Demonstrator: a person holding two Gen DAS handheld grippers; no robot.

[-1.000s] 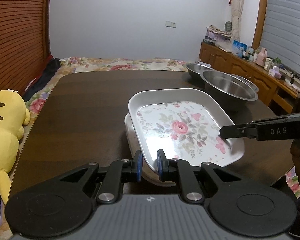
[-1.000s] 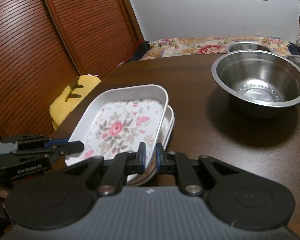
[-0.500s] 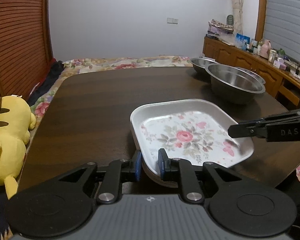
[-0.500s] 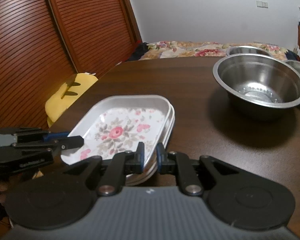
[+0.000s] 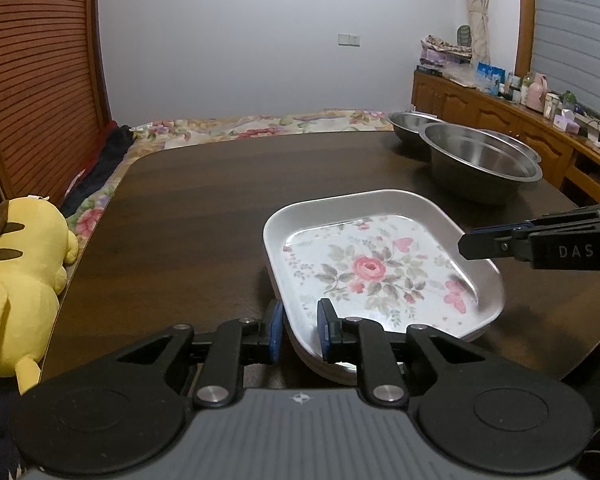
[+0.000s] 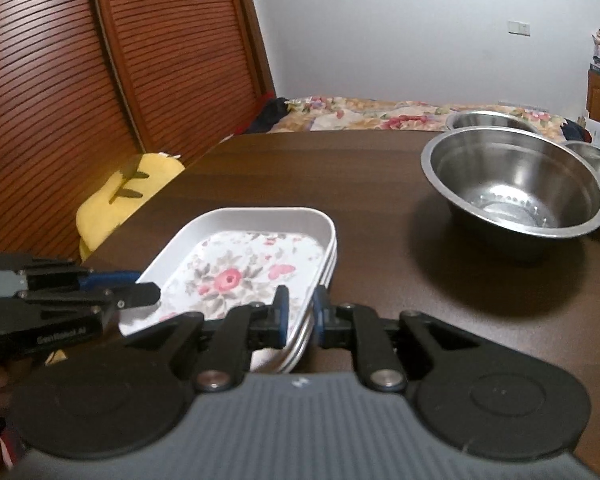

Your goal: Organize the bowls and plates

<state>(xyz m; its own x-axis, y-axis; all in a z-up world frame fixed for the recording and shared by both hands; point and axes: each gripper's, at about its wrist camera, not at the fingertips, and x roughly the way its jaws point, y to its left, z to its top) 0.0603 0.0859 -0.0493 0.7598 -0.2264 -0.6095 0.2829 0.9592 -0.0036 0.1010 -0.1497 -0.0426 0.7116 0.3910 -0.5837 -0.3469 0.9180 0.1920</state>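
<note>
Plate drop done, or nearly. A second ago the floral plate [image 5: 372, 268] sat tilted and skewed over the plates under it. Now it lies level and nested on the stack [image 5: 328, 368], with the rims lined up, close to the near edge of the tabletop [image 5: 204, 208].

My left gripper [image 5: 300, 330] straddles the plate's near corner, one pad outside the rim and one over the floral floor. The gap between the pads looks a touch wider than a second ago. I cannot tell whether they are pinching the rim or have let go.

My right gripper [image 6: 299, 316] is the same. It straddles the stacked rims at the opposite side, a bit wider than before, and the grip is unclear. From the left view its tips hang just over the plate's right rim.

Steel bowls [image 6: 512, 188] sit unstacked toward the far right corner, well apart from the plates: one large in front, two more behind. Yellow plush [image 5: 16, 280] lies off the left edge and is irrelevant.

My read is that the plates are sorted. Next I should spread both jaws fully and back straight off, so the top plate doesn't drag, then nest the bowls. A pad catching the rim would slide the stack toward the near edge.
</note>
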